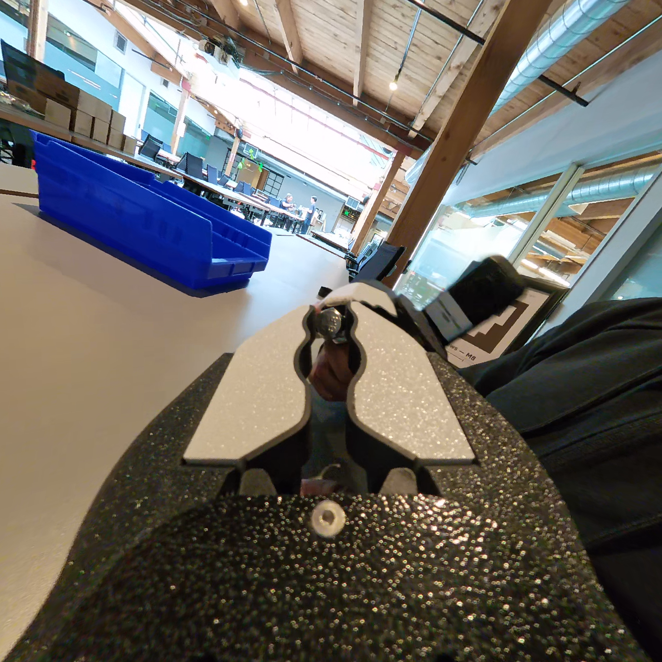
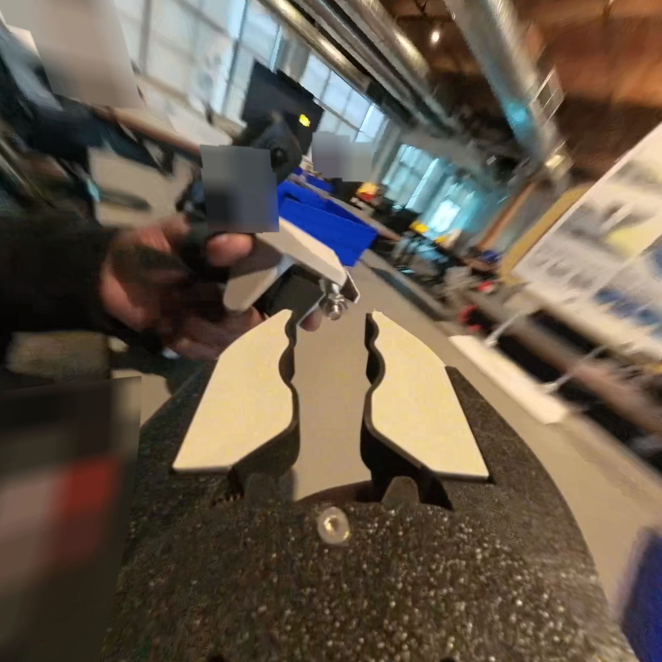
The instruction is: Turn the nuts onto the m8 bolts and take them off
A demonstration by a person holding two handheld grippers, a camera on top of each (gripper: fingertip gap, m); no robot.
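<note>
While the blue bin (image 1: pixel 143 222) stands far left on the grey surface (image 1: pixel 89 358), the left claw (image 1: pixel 331 324) is closed on an M8 bolt (image 1: pixel 329 321) by its head end, held in the air. In the right wrist view a nut (image 2: pixel 334 307) sits on the thread, near the tip. Further right, the right claw (image 2: pixel 331 317) is wide open and empty, just beside the nut. The steel is stiff, small and slippery, so the flats of the nut seem the best place to grip.

Timber-beamed ceiling (image 1: pixel 322 53), silver ducts (image 1: pixel 559 43), glass partitions (image 1: pixel 465 258).
</note>
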